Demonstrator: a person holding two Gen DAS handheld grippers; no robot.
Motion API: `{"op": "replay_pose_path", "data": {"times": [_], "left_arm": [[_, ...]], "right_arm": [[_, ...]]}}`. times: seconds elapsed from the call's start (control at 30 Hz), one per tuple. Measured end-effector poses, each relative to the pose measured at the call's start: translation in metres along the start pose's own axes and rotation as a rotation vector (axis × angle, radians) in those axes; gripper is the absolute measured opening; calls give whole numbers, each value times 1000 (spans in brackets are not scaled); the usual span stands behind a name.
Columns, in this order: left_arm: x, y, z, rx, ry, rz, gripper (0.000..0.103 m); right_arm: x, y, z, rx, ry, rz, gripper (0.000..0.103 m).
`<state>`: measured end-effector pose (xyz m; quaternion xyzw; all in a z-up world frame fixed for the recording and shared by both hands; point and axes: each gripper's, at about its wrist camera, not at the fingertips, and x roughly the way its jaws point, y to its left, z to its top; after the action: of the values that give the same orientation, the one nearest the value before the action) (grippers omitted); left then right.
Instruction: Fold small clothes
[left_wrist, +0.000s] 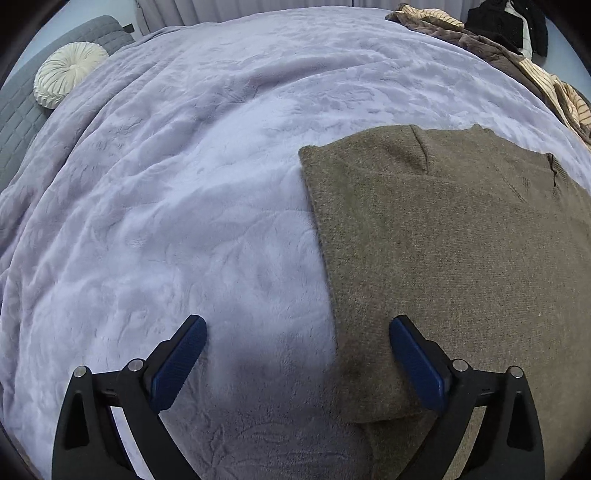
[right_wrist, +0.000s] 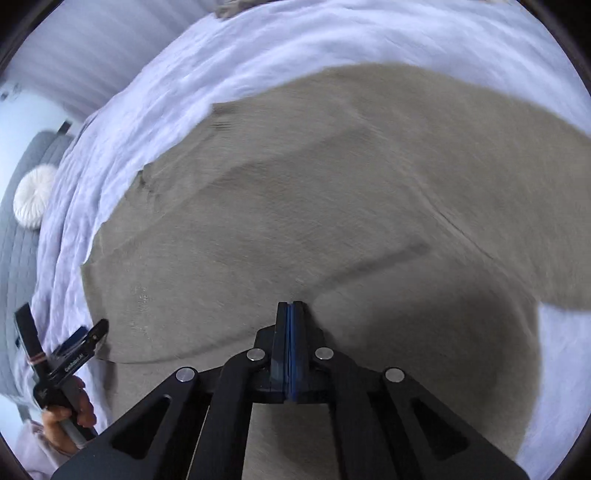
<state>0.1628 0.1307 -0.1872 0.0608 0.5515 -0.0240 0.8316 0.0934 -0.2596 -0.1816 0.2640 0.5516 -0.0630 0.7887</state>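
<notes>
An olive-brown knit garment (left_wrist: 443, 258) lies flat on the lavender bed blanket (left_wrist: 184, 184). My left gripper (left_wrist: 297, 328) is open and empty, straddling the garment's left edge near its lower corner. In the right wrist view the same garment (right_wrist: 314, 184) fills the middle, blurred by motion. My right gripper (right_wrist: 290, 306) has its jaws together at a fold of the garment; whether cloth is pinched between the pads is hidden. The left gripper (right_wrist: 86, 334) shows at the lower left, held in a hand at the garment's edge.
A round cream cushion (left_wrist: 68, 74) rests on a grey headboard (left_wrist: 18, 122) at the far left. A heap of brown and striped clothes (left_wrist: 517, 62) lies at the bed's far right, with a black garment (left_wrist: 509, 26) behind it.
</notes>
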Motion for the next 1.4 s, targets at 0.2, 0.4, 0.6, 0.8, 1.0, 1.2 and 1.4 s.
{"op": "replay_pose_path", "data": {"times": [0.2,0.4,0.6,0.8,1.0,1.2,1.4], "left_arm": [[-17,3,0,-23,23,5,100],[-42,-28,-9,1,30,-63,100],[-54,-87,-24,77,65,-132,100],[-55,-140,-31,130,88,-172,100],[-58,-186,-30,164,105,-211,100],[-63,-224,-29,208,108,-238,100],[-65,-252,-25,230,109,-252,100]], "right_arm": [[-22,-31,-13,92,-1,108,4],[-37,-46,-17,146,0,155,30],[-53,-56,-23,188,-5,175,35],[-75,-99,-26,279,-48,171,37],[-104,-162,-26,409,-128,150,37],[-139,-237,-31,616,-262,98,37],[-169,-298,-28,751,-381,46,37]]}}
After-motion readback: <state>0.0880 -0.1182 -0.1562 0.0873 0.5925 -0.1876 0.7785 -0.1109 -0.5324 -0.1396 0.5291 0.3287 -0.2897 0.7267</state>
